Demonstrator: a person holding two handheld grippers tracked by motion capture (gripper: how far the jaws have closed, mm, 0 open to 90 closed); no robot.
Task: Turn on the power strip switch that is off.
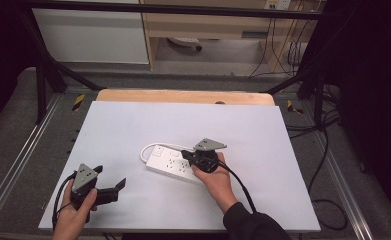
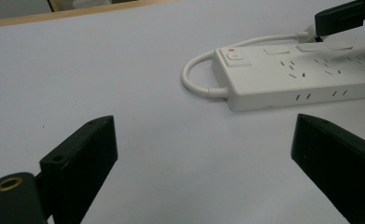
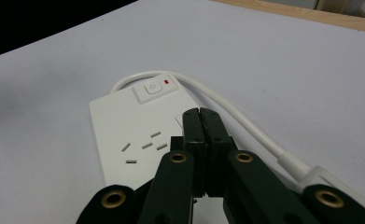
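A white power strip (image 1: 172,163) lies mid-table on the pale sheet (image 1: 133,125), its cable (image 1: 148,149) looping back past the switch end. The right gripper (image 3: 202,116) hovers over its sockets, jaws pressed together on nothing. The left gripper (image 2: 203,154) (jaws spread wide, empty) sits well apart, near the front-left edge. The strip's far end is hidden beneath the right hand (image 1: 214,177).
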